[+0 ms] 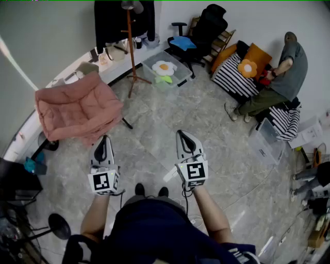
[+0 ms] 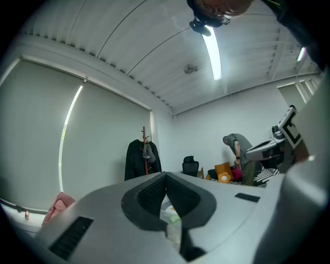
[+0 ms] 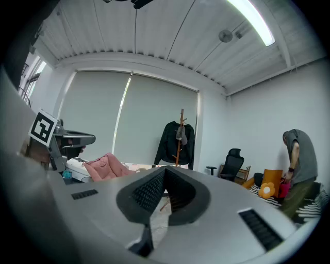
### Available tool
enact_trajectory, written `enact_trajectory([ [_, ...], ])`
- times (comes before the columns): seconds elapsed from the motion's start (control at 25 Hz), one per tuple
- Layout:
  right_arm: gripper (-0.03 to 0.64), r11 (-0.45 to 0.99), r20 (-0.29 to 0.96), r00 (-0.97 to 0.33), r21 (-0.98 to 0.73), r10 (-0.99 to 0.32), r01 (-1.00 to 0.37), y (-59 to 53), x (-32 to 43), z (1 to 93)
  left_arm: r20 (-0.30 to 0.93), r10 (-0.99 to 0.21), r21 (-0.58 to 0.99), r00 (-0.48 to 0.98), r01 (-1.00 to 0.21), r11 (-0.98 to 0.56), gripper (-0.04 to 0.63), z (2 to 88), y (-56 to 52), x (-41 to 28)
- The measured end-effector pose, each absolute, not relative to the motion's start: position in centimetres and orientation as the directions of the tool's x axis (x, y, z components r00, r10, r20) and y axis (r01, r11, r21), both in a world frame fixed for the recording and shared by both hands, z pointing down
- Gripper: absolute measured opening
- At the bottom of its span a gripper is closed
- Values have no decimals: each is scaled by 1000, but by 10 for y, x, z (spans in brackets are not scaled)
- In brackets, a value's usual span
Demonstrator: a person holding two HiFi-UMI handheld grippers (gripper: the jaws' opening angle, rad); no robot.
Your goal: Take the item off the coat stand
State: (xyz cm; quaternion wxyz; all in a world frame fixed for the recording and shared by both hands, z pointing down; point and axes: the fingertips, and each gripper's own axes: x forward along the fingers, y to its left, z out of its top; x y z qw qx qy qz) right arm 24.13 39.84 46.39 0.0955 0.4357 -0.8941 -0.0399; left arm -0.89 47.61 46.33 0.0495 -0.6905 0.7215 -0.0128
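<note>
A wooden coat stand [image 1: 132, 49] rises by the far wall. A black coat [image 1: 114, 20] hangs on it, and a small grey item [image 1: 133, 5] sits at its top. In the left gripper view the coat stand [image 2: 146, 157] with the grey item [image 2: 149, 151] shows far off, left of centre. From the right gripper, the stand [image 3: 180, 147] and grey item [image 3: 181, 134] lie straight ahead, well beyond reach. My left gripper [image 1: 104, 139] and right gripper [image 1: 184, 135] are held side by side in front of my body, both shut and empty.
A pink padded chair [image 1: 77, 111] stands to the left, near my left gripper. A clear box with a flower cushion [image 1: 165, 68] sits right of the stand's base. A black office chair [image 1: 203, 28] and a bent-over person [image 1: 281, 77] are at the far right.
</note>
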Motion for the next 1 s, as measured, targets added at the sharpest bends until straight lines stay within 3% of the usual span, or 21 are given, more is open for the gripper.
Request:
enact_trajectory([
  [1.0, 20, 624, 119, -613, 188, -781, -759, 392, 239, 462, -49, -998, -76, -25, -997, 29, 23, 467, 465, -7],
])
